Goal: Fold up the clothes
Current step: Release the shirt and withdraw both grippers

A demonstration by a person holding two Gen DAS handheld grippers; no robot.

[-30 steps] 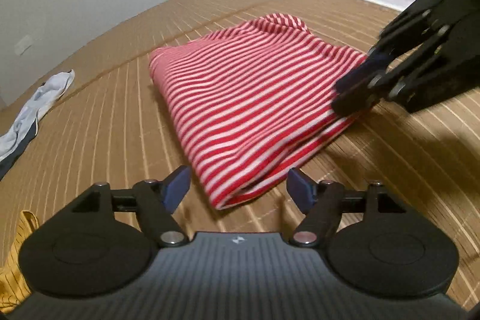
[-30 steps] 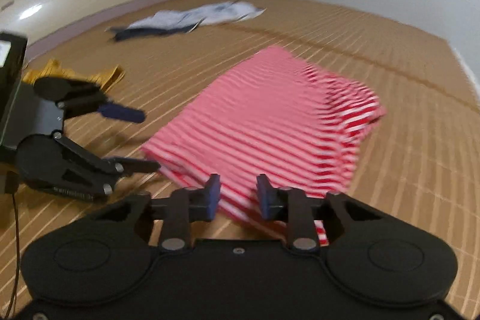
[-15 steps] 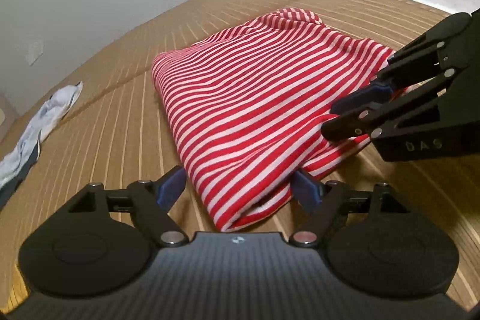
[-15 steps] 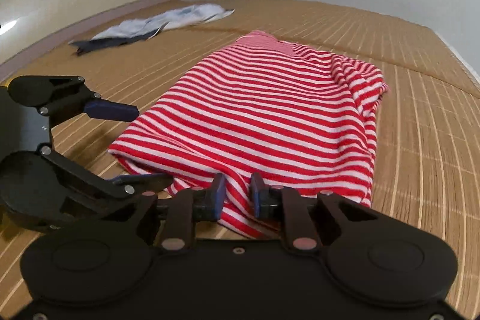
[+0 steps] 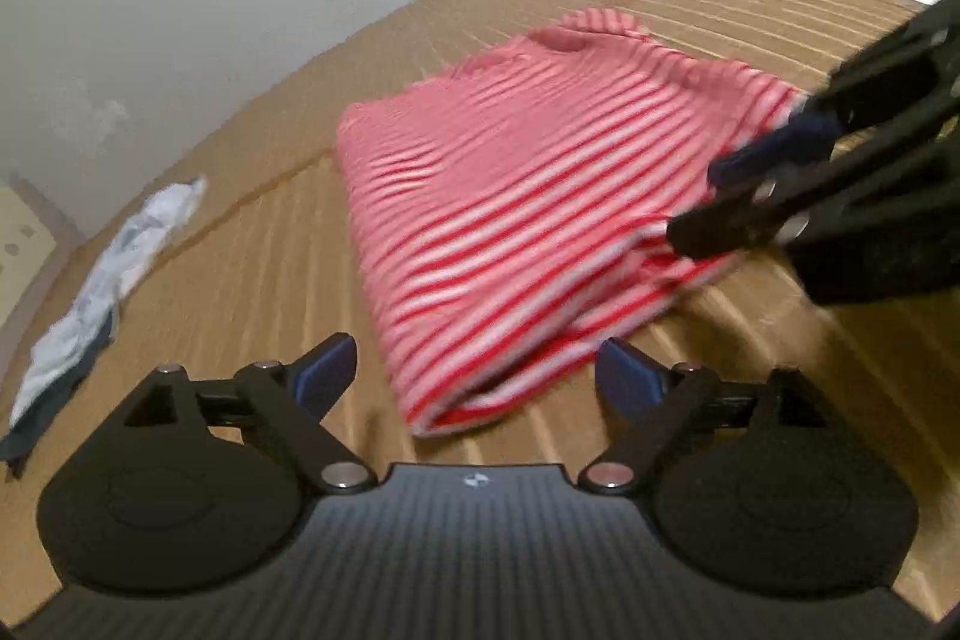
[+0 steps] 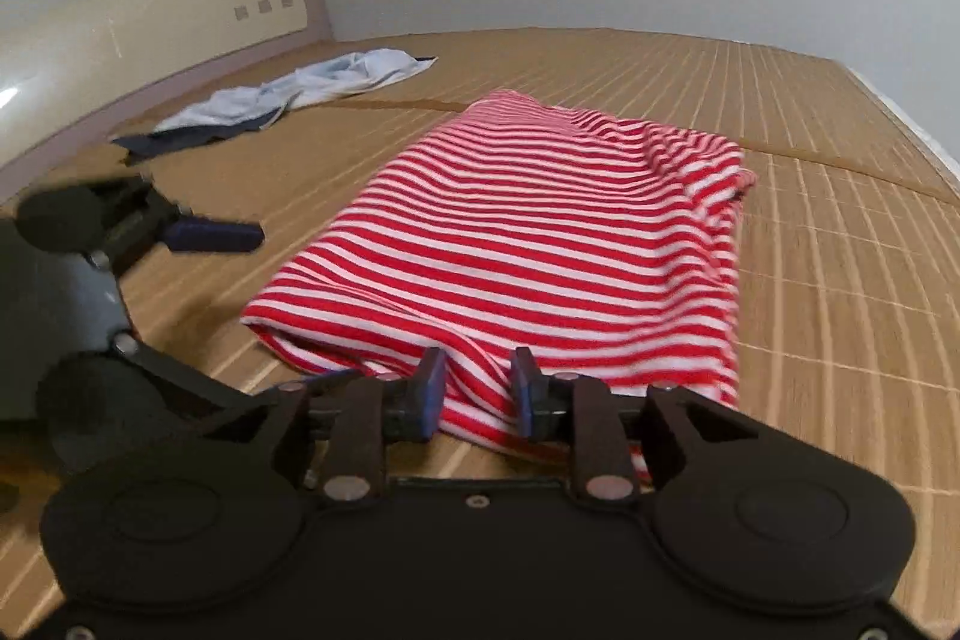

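While both wrist views sit low over the straw mat, I note the folded red-and-white striped garment lying flat at centre frame in each; the left wrist view is motion-blurred.

My left gripper has its jaws spread wide, and they have just been opening further. The near corner of the striped garment lies between the blue pads at lower centre, touching neither as far as I can tell. Nothing is gripped.

My right gripper has its jaws only partly apart, having just widened a little. A ridge of the garment's near edge stands between its pads; I cannot tell for sure whether the pads press it, but small gaps show on both sides.

Each gripper shows in the other's view: the right at right edge, the left at left edge.

Upper left, a pale crumpled cloth with a dark piece lies well apart from the garment, near the cream headboard.
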